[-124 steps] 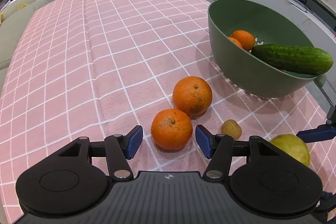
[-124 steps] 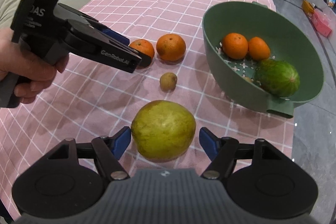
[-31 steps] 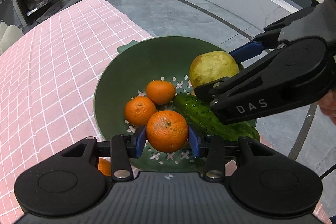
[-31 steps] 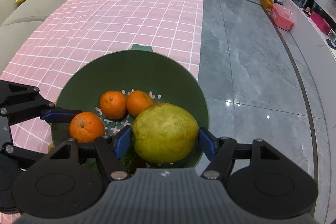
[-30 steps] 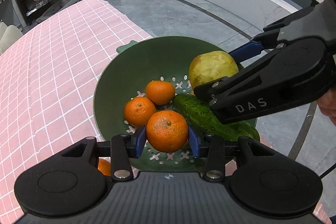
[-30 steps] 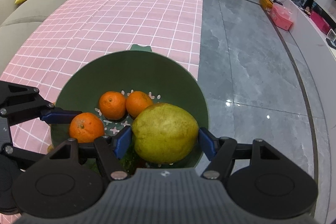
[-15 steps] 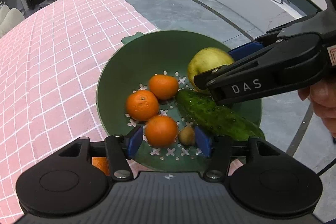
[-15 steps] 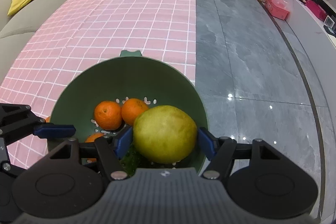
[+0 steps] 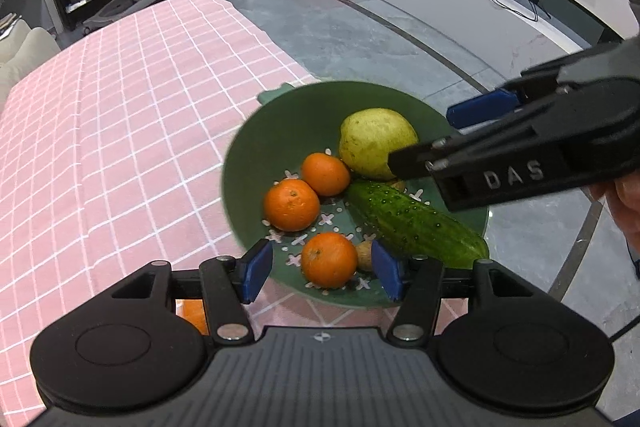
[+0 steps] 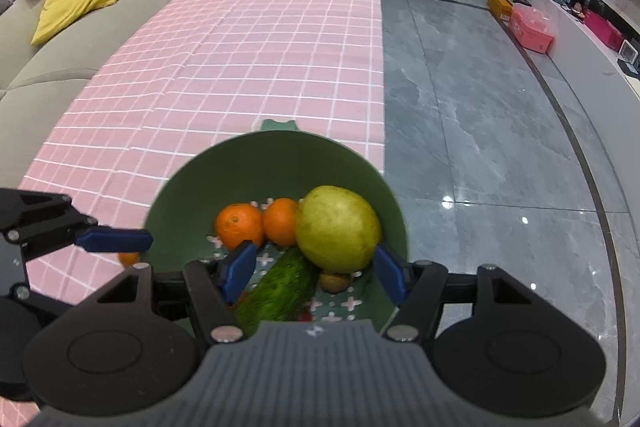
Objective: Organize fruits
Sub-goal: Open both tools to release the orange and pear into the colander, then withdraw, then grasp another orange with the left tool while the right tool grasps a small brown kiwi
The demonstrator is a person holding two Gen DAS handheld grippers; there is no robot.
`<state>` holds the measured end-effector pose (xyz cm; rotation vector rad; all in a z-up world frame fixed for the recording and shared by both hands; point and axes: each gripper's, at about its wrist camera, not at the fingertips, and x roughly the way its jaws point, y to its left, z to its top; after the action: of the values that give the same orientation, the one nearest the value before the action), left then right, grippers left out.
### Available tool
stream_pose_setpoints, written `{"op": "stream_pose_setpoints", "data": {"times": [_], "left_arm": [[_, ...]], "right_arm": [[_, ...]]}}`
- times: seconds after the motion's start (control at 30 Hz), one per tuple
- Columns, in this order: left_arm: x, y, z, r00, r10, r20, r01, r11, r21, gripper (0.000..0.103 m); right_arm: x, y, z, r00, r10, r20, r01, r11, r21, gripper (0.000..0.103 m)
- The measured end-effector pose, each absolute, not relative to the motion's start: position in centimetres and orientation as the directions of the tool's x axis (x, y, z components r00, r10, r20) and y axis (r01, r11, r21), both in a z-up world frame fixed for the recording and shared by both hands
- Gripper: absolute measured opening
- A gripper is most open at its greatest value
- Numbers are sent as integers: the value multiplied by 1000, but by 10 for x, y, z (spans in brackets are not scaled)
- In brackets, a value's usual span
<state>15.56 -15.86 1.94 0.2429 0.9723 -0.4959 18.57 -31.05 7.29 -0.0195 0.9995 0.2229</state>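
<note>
The green colander bowl [image 9: 256, 131] sits at the table's right edge and also shows in the right wrist view [image 10: 188, 183]. It holds three oranges [image 9: 291, 205], a cucumber [image 9: 412, 223], a small brown fruit [image 9: 364, 255] and a yellow-green pear [image 9: 376, 141]. My left gripper [image 9: 320, 273] is open above the bowl's near rim, over the nearest orange [image 9: 329, 259]. My right gripper [image 10: 310, 271] is open above the bowl, the pear [image 10: 338, 229] lying free between its pads.
One more orange [image 9: 194, 315] lies on the pink checked tablecloth [image 9: 120, 131] beside the bowl, also in the right wrist view [image 10: 129, 258]. Grey floor [image 10: 480, 147] drops off right of the table. A sofa [image 10: 60, 47] runs along the left.
Both grippers opened and drew back upward. The orange dropped from my left gripper and the pear from my right gripper into the bowl.
</note>
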Motion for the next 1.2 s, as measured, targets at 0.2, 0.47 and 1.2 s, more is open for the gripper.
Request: {"op": "stream_pose_setpoints", "data": {"times": [0.2, 0.47, 1.2], "left_arm": [[147, -139, 33, 485, -286, -826, 481, 877, -21, 67], [136, -107, 46, 512, -272, -815, 441, 897, -22, 67], [112, -25, 17, 495, -220, -841, 359, 933, -33, 67]], "right_arm": [[168, -295, 89, 534, 197, -822, -216, 972, 93, 62], [141, -268, 110, 551, 220, -805, -257, 962, 87, 62], [85, -198, 88, 523, 273, -807, -373, 925, 71, 60]]}}
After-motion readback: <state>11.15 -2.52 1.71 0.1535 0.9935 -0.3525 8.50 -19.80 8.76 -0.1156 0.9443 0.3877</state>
